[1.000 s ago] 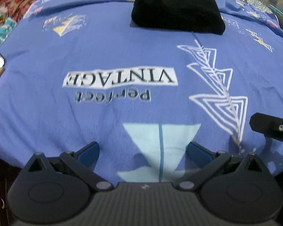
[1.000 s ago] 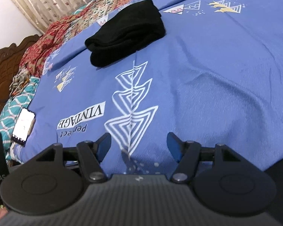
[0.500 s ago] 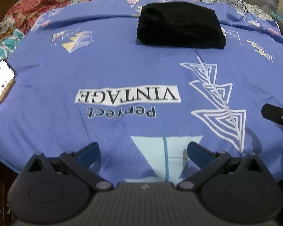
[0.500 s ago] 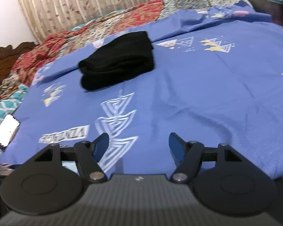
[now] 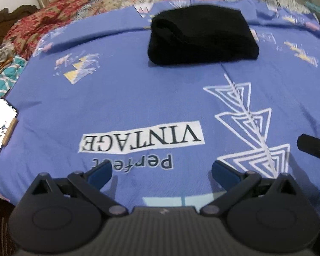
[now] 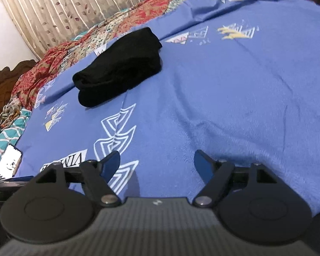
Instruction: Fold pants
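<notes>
The black pants lie folded into a thick rectangular bundle on the far part of a blue printed bedsheet. They also show in the right wrist view, up and to the left. My left gripper is open and empty, held over the near edge of the sheet by the "Perfect VINTAGE" print, well short of the pants. My right gripper is open and empty, also near the bed's front edge. Part of the right gripper pokes in at the right of the left wrist view.
A phone with a lit screen lies at the sheet's left edge, also in the right wrist view. A red patterned quilt and teal cloth lie beyond. A curtain hangs behind the bed.
Both grippers have pulled back and tilted up from the sheet. The pants now sit lower and larger in view and more of the curtain and headboard shows. The pants have not moved.
</notes>
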A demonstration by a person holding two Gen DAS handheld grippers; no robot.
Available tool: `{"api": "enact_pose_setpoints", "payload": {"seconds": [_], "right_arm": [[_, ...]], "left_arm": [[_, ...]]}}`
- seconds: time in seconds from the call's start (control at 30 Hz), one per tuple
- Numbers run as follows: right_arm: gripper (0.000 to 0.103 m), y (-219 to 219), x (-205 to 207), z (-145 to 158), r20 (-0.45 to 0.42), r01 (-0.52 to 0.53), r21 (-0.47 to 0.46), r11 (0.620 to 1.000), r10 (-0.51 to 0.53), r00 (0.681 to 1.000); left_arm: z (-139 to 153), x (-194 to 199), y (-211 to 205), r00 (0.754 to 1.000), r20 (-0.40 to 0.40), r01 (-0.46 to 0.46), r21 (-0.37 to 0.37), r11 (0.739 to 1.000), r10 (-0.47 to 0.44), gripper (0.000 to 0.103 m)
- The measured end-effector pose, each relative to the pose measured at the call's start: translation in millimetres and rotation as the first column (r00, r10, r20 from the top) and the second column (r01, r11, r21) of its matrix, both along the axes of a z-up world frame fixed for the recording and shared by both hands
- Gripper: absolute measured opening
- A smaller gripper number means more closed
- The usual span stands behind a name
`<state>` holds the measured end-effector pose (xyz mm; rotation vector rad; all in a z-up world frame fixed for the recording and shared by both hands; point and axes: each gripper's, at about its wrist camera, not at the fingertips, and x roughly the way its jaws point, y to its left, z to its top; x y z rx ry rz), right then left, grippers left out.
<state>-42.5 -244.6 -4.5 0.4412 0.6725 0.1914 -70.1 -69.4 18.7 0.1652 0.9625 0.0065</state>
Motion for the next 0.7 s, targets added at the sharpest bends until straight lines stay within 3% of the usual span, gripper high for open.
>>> {"api": "enact_pose_setpoints", "payload": {"seconds": [0.1,0.23,0.37,0.7], "right_arm": [[0.087,-2.0,5.1,-2.1,0.013,-0.016,0.009,1.000,0.016,1.000],[0.088,-5.4,9.4,-4.1,0.028,-0.030,0.017,0.999,0.030,0.999],[0.103,-7.7,13.2,-6.5,0.051,-0.056,0.053,0.997,0.054,0.997],[0.103,-9.6,13.8,-7.1,0.073,-0.061,0.068,0.996,0.056,0.996]], "left_arm": [[-13.9,8.6,-3.5,0.998,-0.055,-0.009,0.006,1.000,0.009,0.103],[-17.1,12.3,-0.2,0.998,-0.066,-0.015,-0.006,1.000,0.015,0.103],[-18.7,13.1,-1.6,0.998,-0.065,-0.011,-0.001,1.000,0.011,0.103],[-18.9,12.8,1.9,0.998,-0.068,0.001,-0.018,1.000,-0.003,0.103]]}}
